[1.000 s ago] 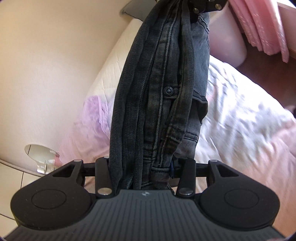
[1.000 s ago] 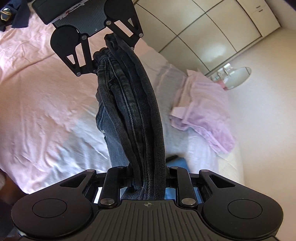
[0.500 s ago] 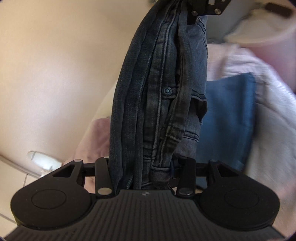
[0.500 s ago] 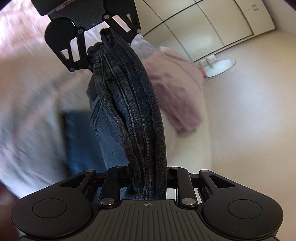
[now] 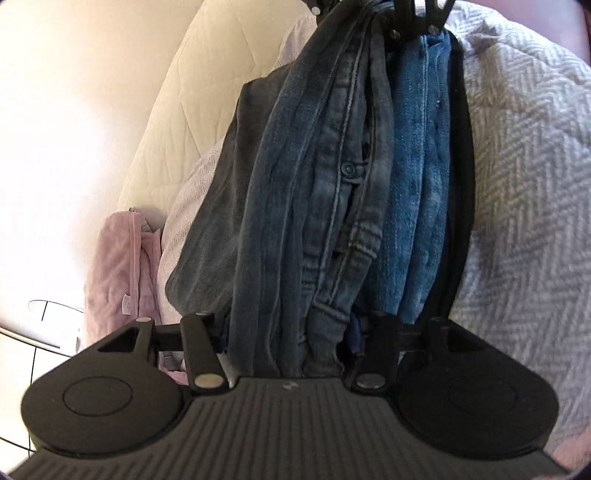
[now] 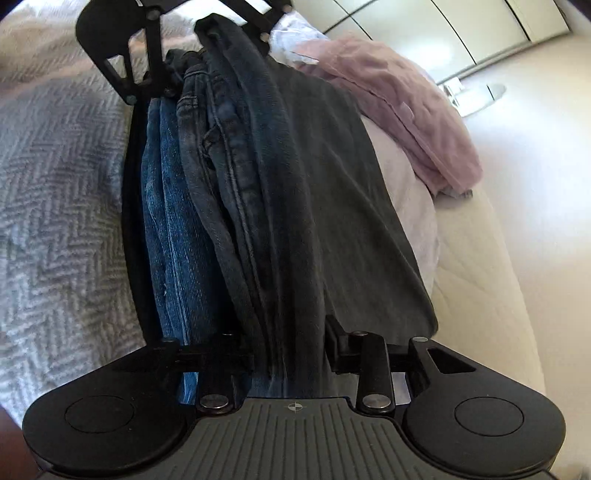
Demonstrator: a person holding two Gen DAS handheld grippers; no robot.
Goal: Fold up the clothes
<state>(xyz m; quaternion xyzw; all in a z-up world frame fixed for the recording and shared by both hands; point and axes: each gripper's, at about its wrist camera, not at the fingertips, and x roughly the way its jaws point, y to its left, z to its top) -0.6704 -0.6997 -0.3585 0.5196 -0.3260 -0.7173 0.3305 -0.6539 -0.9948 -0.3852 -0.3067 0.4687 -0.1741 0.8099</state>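
Note:
Folded dark jeans [image 5: 314, 184] stretch between my two grippers and lie on a stack of folded clothes. My left gripper [image 5: 290, 328] has the waistband end between its fingers; its jaws are opening and a gap shows on each side of the cloth. My right gripper [image 6: 291, 350] is at the other end of the dark jeans [image 6: 236, 166]. Its jaws are opening too, with the fold still between them and the pads no longer pressing. Under the jeans lie blue jeans [image 5: 417, 184] and a dark grey garment [image 6: 351, 221].
A grey herringbone blanket [image 5: 524, 184] covers the bed beside the stack. A folded lilac garment [image 6: 406, 129] lies near the cream mattress edge [image 6: 480, 295]. White wardrobe doors [image 6: 406, 22] and a pale wall stand beyond.
Both grippers have come down with the jeans, from hanging above the bed onto the stack of folded clothes. Both pairs of fingers have spread apart from the cloth.

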